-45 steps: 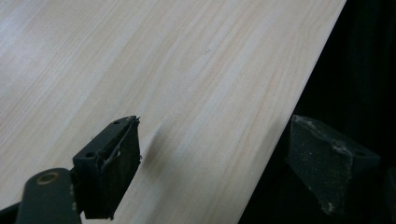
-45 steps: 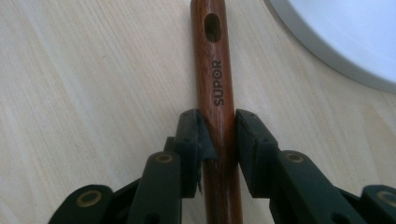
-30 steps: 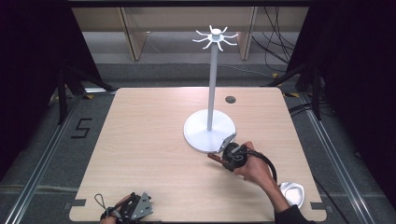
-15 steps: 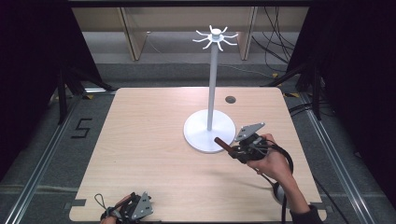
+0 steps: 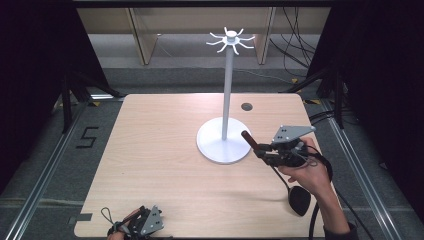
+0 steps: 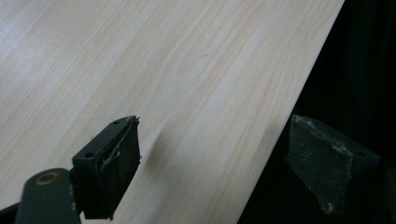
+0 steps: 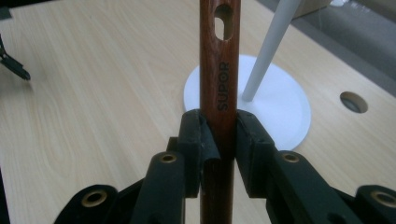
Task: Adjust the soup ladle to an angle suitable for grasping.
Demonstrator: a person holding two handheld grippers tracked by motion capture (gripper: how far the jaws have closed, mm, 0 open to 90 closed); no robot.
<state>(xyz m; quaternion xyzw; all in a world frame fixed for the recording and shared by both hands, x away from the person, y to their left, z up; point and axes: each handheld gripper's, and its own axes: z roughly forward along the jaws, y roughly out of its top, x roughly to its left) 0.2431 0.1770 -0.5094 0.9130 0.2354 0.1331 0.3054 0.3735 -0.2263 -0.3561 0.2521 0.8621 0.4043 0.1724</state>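
A ladle with a red-brown wooden handle (image 5: 248, 138) and a black head (image 5: 299, 200) is held above the right side of the table. My right gripper (image 5: 260, 150) is shut on the handle, just right of the white stand's round base (image 5: 215, 147). In the right gripper view the handle (image 7: 220, 70), marked SUPOR and with a hanging hole near its end, stands pinched between the jaws of the right gripper (image 7: 219, 135). The stand's pole (image 5: 228, 90) carries a ring of hooks (image 5: 231, 40) on top. My left gripper (image 5: 137, 225) rests at the table's near-left edge, and the left gripper (image 6: 210, 158) is open and empty.
A small round hole (image 5: 246, 106) sits in the tabletop behind the stand. The light wooden table (image 5: 150, 150) is bordered by dark floor and metal rails. A black cable trails from the right gripper past the person's forearm (image 5: 330, 200).
My right gripper has moved right and risen with the ladle, turning so the handle points toward the stand's base. The ladle's head now hangs near the table's right front edge. The left gripper stayed put.
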